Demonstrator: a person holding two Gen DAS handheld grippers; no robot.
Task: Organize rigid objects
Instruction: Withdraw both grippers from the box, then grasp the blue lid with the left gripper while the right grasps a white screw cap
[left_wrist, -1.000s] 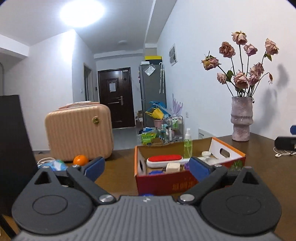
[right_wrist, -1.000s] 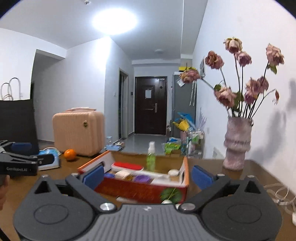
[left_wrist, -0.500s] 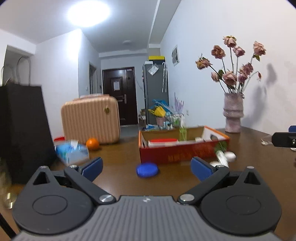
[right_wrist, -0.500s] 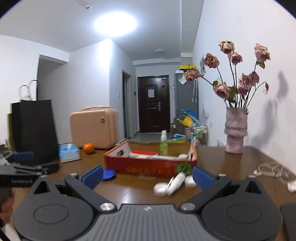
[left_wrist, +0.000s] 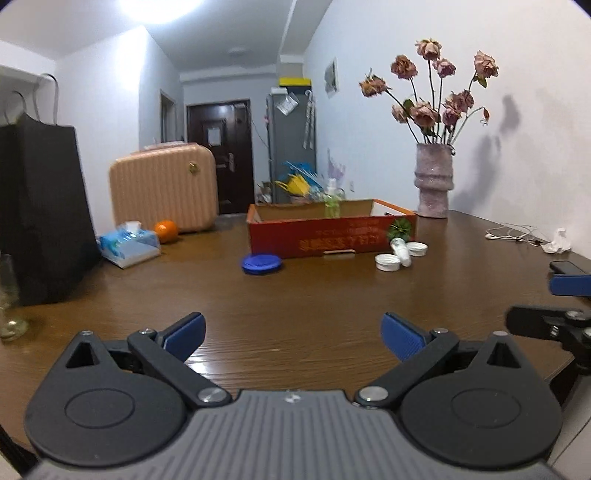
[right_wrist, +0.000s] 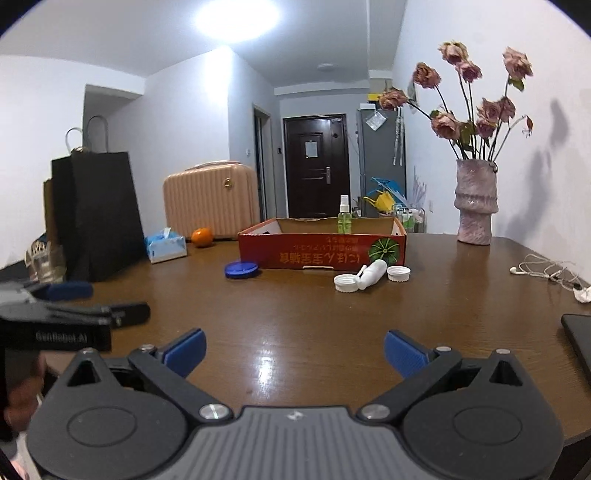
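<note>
**A:** Which step am I on?

**B:** Between picks, I'd judge. My left gripper (left_wrist: 291, 334) and right gripper (right_wrist: 294, 350) both hover with fingers apart, empty, well short of the red cardboard box (right_wrist: 321, 251).

**A:** What's loose?

**B:** Just before the box: one blue lid (right_wrist: 241, 269), two white caps (right_wrist: 346, 283) (right_wrist: 399, 274), one white bottle (right_wrist: 371, 277) lying between them. One green spray bottle (right_wrist: 344, 219) stands inside. Next I'd reach forward to one.

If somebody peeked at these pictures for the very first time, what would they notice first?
Probably the red cardboard box in the middle of the brown table, with a green spray bottle standing inside it. Next, the dried pink roses in a vase by the right wall. Then the blue lid lying left of the box's front.
</note>
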